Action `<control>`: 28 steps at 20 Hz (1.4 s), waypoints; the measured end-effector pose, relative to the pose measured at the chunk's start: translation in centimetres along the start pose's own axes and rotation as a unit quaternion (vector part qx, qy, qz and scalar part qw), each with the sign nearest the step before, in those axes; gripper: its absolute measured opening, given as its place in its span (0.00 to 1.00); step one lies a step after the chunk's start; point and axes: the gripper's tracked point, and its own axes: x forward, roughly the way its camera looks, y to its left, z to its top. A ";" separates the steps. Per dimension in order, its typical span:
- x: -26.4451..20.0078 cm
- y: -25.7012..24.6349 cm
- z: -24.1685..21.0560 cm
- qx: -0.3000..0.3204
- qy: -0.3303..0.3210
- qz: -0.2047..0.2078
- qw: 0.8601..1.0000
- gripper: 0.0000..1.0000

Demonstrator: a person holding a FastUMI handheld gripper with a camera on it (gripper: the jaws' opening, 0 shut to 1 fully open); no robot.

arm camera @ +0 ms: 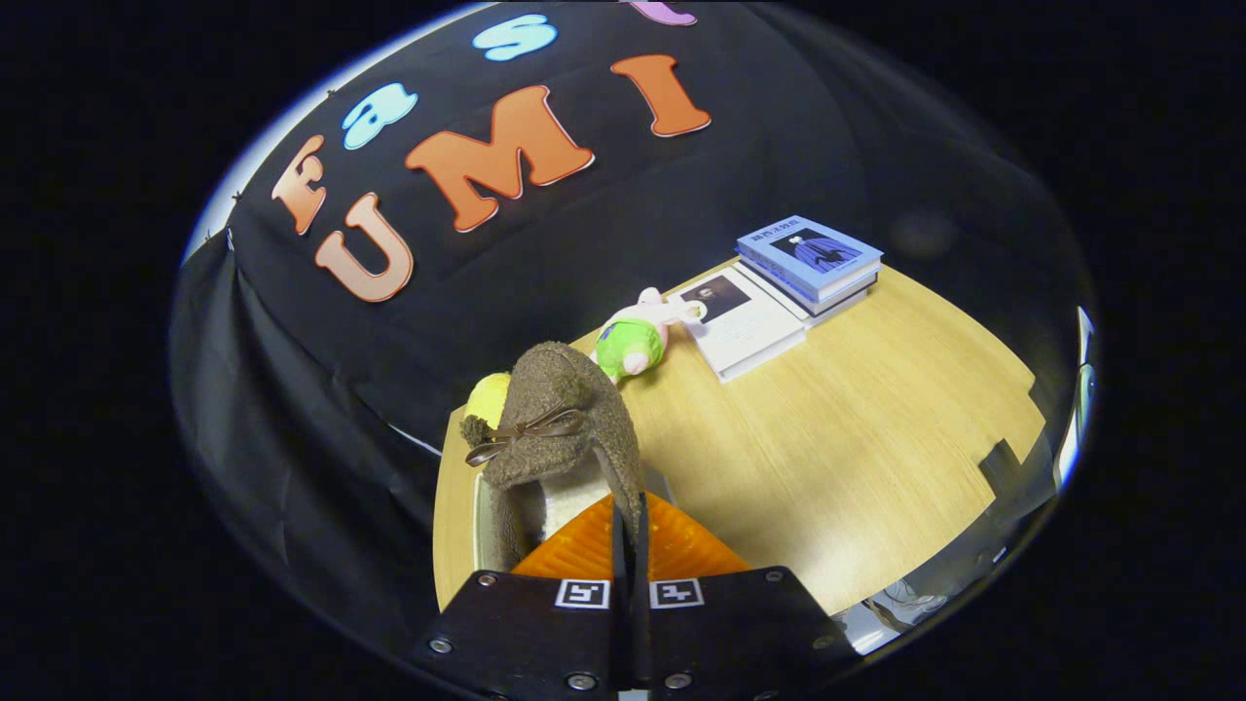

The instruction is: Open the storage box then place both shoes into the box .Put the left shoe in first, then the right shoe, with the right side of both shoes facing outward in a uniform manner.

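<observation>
Currently my gripper has its two fingers drawn nearly together, and both press on the rear edge of a brown fuzzy shoe, which I hold lifted just ahead of them. The shoe stands upright in my grip, toe end uppermost, with a small brown bow across its upper and a pale lining visible at its opening (the opening faces back toward me). Beneath the shoe, at the near corner of the wooden table, a pale rim of what may be the storage box shows; I cannot tell whether it stands open. A yellow object sits just behind the shoe, mostly hidden by it. Beyond the fingers, toward the black cloth wall, a plush toy in a green garment lies on the table. Just beside it rests a white book, and a blue book lies stacked on others, overlapping the white book's far edge.
</observation>
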 end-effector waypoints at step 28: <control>-6.2 0.3 8.7 -0.158 -0.135 -0.047 0.977 0.98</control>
